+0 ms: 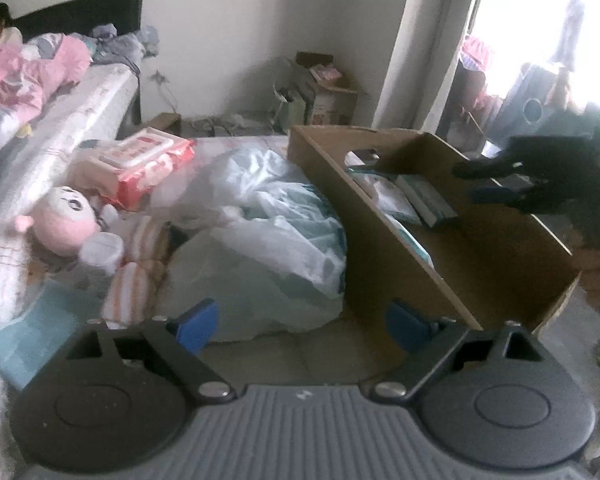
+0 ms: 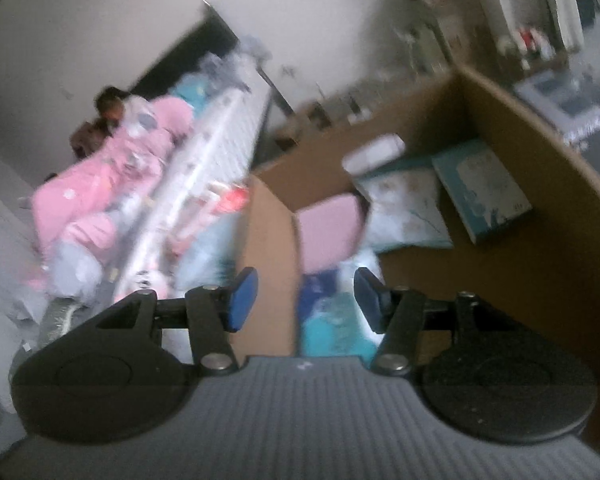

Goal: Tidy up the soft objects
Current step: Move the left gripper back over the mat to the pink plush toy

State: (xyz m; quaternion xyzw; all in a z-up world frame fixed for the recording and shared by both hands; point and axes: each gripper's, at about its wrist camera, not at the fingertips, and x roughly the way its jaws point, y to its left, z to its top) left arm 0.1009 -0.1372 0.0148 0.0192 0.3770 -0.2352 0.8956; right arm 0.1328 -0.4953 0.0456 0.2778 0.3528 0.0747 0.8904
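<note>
Soft toy (image 1: pixel 62 220), pink, lies at ten o'clock from our left gripper (image 1: pixel 302 326), well apart. Its jaws are spread wide, holding nothing. Our right gripper (image 2: pixel 306 300) hangs half open and empty over the cardboard box (image 2: pixel 540 248).

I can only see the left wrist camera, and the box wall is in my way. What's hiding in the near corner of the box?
Observer: The right wrist view shows a pink soft thing inside the cardboard box, just behind its near wall.
Operator: Is the right gripper holding anything?
Observer: No. The right gripper is open, with nothing pressed between its pads.
Operator: Is there more stuff beside the pink thing?
Observer: Yes, blue and teal stuff lies nearer the camera than the pink thing. It is too blurred to name.
</note>
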